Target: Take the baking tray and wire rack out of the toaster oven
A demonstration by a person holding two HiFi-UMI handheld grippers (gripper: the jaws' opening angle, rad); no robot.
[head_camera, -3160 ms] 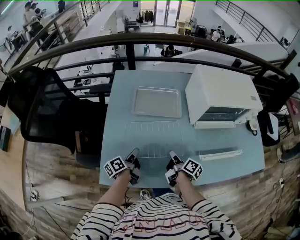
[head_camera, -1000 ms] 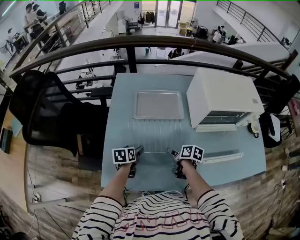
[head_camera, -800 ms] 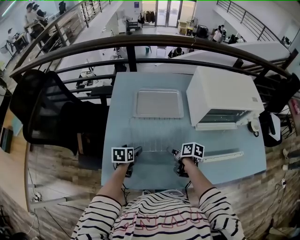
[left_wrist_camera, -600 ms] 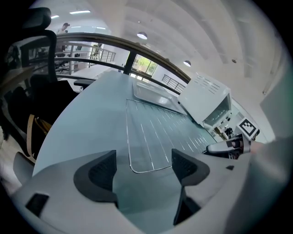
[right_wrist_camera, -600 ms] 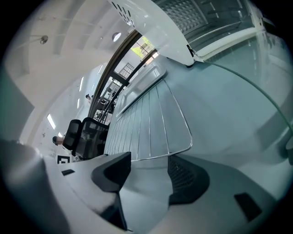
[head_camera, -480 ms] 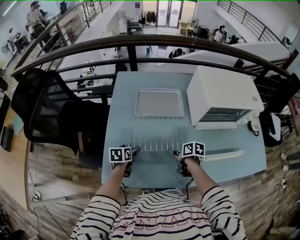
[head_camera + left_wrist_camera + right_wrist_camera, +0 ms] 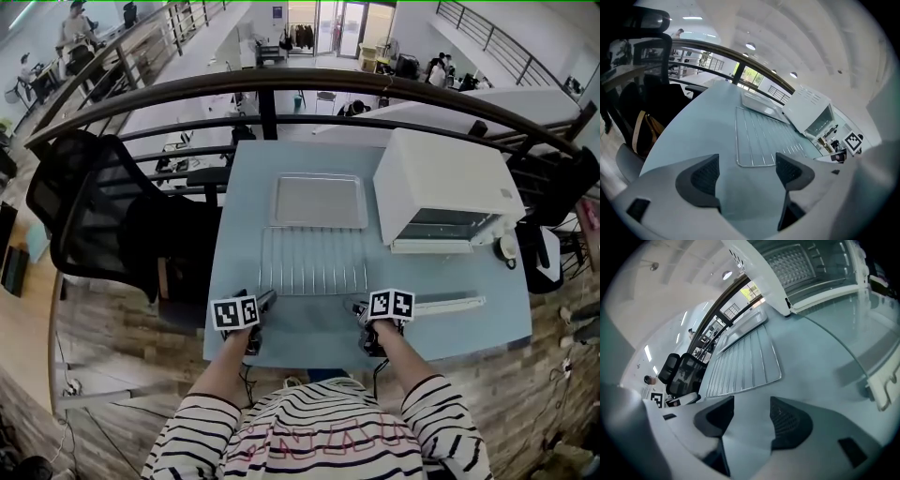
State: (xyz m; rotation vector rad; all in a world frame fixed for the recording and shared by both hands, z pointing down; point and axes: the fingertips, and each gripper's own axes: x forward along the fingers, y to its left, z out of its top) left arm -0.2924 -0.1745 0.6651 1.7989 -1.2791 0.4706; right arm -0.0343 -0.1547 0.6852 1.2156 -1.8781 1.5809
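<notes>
The wire rack point(image 7: 313, 261) lies flat on the light blue table point(image 7: 234, 234), just in front of the silver baking tray point(image 7: 317, 201). Right of both stands the white toaster oven point(image 7: 445, 192) with its door point(image 7: 436, 247) folded down. My left gripper point(image 7: 262, 304) hovers just short of the rack's near left corner, open and empty. My right gripper point(image 7: 360, 310) hovers off the near right corner, also open and empty. In the left gripper view the rack point(image 7: 764, 136) lies beyond the left gripper point(image 7: 747, 173). In the right gripper view the rack point(image 7: 743, 364) lies ahead of the right gripper point(image 7: 752, 416), with the oven cavity point(image 7: 797, 263) empty.
A long, narrow pale tray point(image 7: 450, 304) lies on the table near the right gripper, in front of the oven door. A black office chair point(image 7: 103, 216) stands left of the table. A dark railing point(image 7: 300, 84) runs behind it. The table's near edge point(image 7: 309, 361) is close under my hands.
Both grippers have drawn back a little from the rack's near edge toward the person. The rack and tray lie where they were.
</notes>
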